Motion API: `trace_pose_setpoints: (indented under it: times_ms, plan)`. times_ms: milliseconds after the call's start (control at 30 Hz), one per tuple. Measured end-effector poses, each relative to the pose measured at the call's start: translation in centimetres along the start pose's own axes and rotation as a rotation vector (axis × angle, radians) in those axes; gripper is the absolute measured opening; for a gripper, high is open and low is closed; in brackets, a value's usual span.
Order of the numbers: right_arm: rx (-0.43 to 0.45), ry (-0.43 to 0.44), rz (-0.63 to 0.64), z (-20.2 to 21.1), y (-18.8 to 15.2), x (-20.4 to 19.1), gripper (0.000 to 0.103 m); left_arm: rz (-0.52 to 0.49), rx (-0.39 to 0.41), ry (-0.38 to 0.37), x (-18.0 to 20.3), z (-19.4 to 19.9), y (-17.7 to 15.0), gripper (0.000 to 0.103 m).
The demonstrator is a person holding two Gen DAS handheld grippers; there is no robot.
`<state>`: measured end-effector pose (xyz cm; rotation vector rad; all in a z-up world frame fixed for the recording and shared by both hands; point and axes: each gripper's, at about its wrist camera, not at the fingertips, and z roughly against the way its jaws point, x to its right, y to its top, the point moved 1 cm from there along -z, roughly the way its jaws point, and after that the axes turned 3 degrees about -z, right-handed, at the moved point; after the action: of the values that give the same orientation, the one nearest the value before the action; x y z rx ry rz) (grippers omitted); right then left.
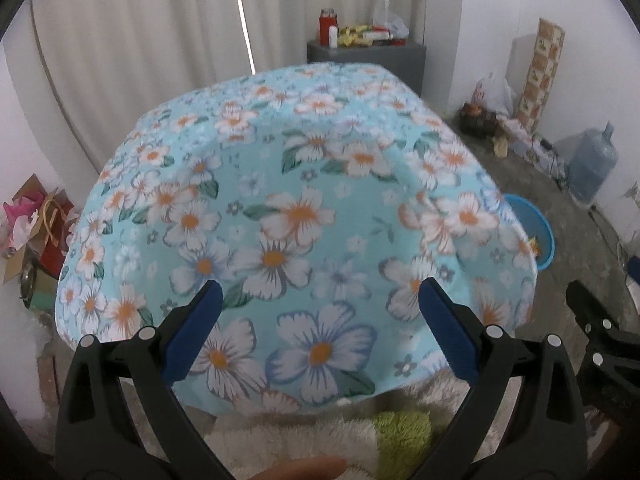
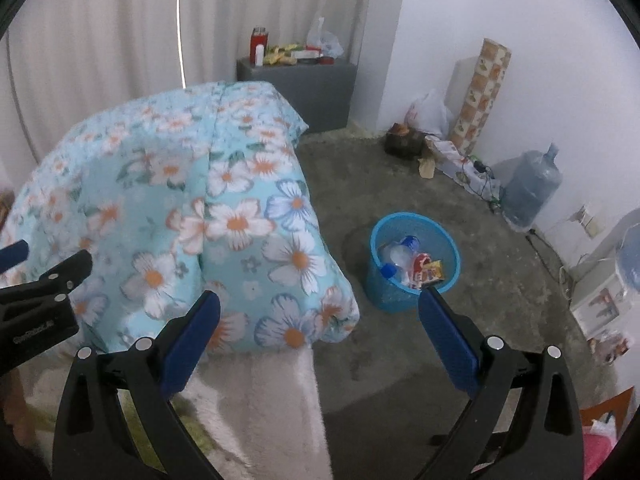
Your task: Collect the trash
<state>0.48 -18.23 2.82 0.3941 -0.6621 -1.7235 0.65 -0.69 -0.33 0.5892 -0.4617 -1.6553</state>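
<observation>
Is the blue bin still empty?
No. In the right wrist view the blue bin on the floor already holds plastic bottles and snack wrappers.

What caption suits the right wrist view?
Open right gripper above floor beside floral bedspread; blue bin holds trash.

Left gripper (image 1: 320, 292) and right gripper (image 2: 320, 300): jaws spread wide, holding nothing.

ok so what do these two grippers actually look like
Both match: the left gripper and right gripper have black plastic frames with triangular cut-outs and silver rivets, carrying flat blue pads. Small white lettering marks the left one's side; no cables or sleeves show.
</observation>
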Motion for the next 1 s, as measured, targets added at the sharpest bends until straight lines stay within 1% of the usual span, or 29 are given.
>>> trace_pose_setpoints:
  times_ms: [167,467,900,1000]
  plan:
    - [-0.033,-0.006,0.008,-0.8,-0.2,0.4,0.096,-0.006,-0.018,0.019,0.1,-0.6,-0.3,0.094]
    - [-0.058,-0.023,-0.036,-1.7,-0.3,2.2,0.096,-0.015,-0.002,0.038,0.3,-0.7,0.2,0.094]
    - [-0.051,-0.046,-0.044,-2.0,-0.2,3.1,0.096,-0.028,-0.013,0.025,0.9,-0.8,0.4,0.094]
    - [-0.044,-0.054,-0.042,-1.8,-0.2,3.2,0.096,-0.019,-0.004,0.032,0.9,-0.7,0.4,0.094]
